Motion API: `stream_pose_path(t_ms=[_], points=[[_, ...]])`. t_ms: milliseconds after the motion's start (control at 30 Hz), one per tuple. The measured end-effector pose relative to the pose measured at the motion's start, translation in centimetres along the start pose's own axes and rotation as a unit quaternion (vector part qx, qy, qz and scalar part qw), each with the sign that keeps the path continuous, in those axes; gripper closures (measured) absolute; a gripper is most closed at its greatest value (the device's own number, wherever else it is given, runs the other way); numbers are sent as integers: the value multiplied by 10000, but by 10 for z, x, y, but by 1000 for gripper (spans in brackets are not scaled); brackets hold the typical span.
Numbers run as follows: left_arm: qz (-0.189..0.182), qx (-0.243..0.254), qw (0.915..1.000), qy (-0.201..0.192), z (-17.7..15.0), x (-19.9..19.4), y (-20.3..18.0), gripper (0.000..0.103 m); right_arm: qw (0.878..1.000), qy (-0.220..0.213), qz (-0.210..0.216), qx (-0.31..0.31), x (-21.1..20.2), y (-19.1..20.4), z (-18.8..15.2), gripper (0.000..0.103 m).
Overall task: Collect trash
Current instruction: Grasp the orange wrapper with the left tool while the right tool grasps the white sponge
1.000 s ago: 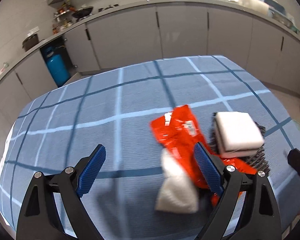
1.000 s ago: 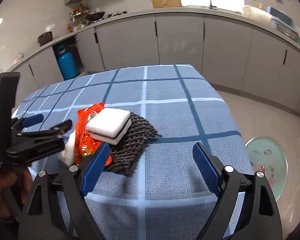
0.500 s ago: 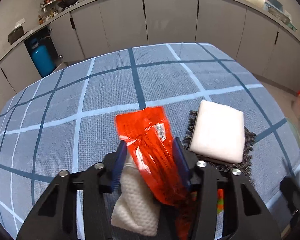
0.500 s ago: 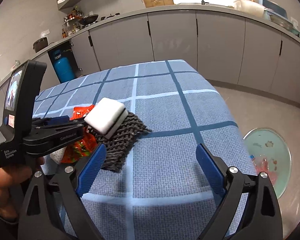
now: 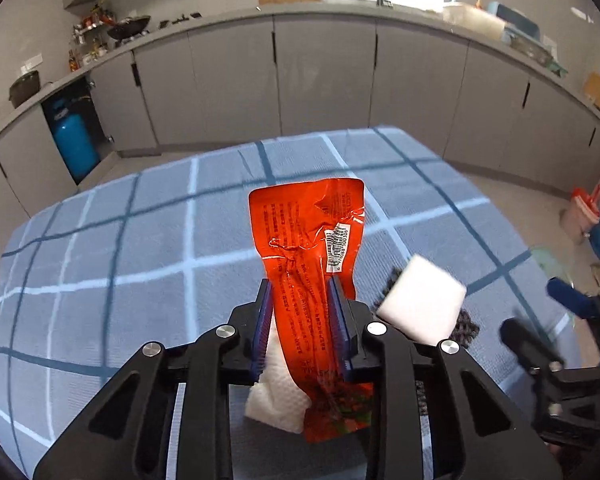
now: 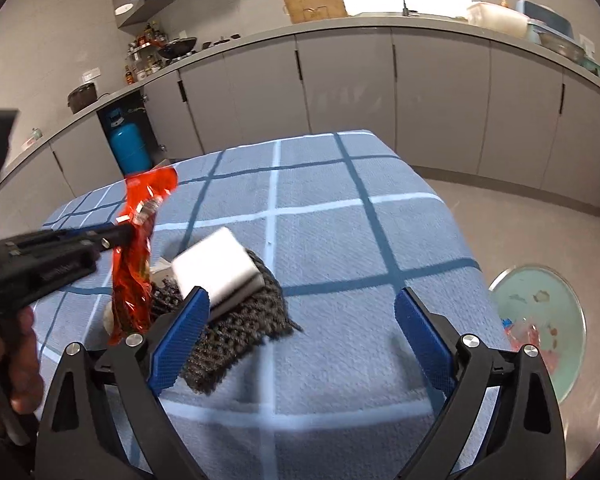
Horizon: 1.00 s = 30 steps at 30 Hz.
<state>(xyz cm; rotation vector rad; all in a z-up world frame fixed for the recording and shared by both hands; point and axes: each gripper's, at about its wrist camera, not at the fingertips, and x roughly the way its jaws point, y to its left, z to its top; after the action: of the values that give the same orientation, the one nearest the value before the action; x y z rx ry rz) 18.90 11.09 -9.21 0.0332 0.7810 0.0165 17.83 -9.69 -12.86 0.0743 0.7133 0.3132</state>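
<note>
**Orange wrapper pinched and lifted off the checked cloth**

The left gripper [image 5: 300, 320] has its blue pads pressed against both sides of a crinkled orange-red plastic snack wrapper [image 5: 306, 240], its jaws closing on it. The wrapper stands up out of the pads and hangs below them, clear of the cloth. A white barcode label [image 5: 336, 246] sits on its upper right part, beside columns of small white print too fine to read. Under the wrapper's lower end a crumpled white paper towel [image 5: 278, 400] lies on the cloth.

The right gripper [image 6: 302, 340] is spread wide with nothing between its pads, held over the near part of the blue checked tablecloth [image 6: 340, 240]. Just beside its left pad a white rectangular sponge block [image 6: 216, 268] rests tilted on a dark grey knitted cloth [image 6: 240, 320]. From this side the wrapper [image 6: 136, 256] hangs near the sponge's left.

The cloth's far half and right side are bare, with open room to its right edge. Beyond that edge, on the floor, stands a round pale green bin [image 6: 540, 312] holding scraps of red and other litter. Grey cabinets [image 6: 340, 80] run along the far wall, with a blue gas cylinder [image 6: 126, 146] in an open bay. A hand [image 6: 16, 360] grips the left tool's handle.
</note>
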Motion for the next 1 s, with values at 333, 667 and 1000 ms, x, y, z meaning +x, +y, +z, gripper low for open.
stream_pose_path(t_ms=[333, 667, 1000], points=[[41, -256, 9991, -324, 14, -30, 39, 101, 9973, 211, 285, -642, 38, 40, 13, 10], [72, -344, 9988, -328, 12, -28, 57, 102, 9943, 609, 414, -765, 67, 46, 11, 37], [711, -657, 9949, -297, 5, -21, 83, 14, 9968, 142, 435, -656, 37, 39, 21, 46]])
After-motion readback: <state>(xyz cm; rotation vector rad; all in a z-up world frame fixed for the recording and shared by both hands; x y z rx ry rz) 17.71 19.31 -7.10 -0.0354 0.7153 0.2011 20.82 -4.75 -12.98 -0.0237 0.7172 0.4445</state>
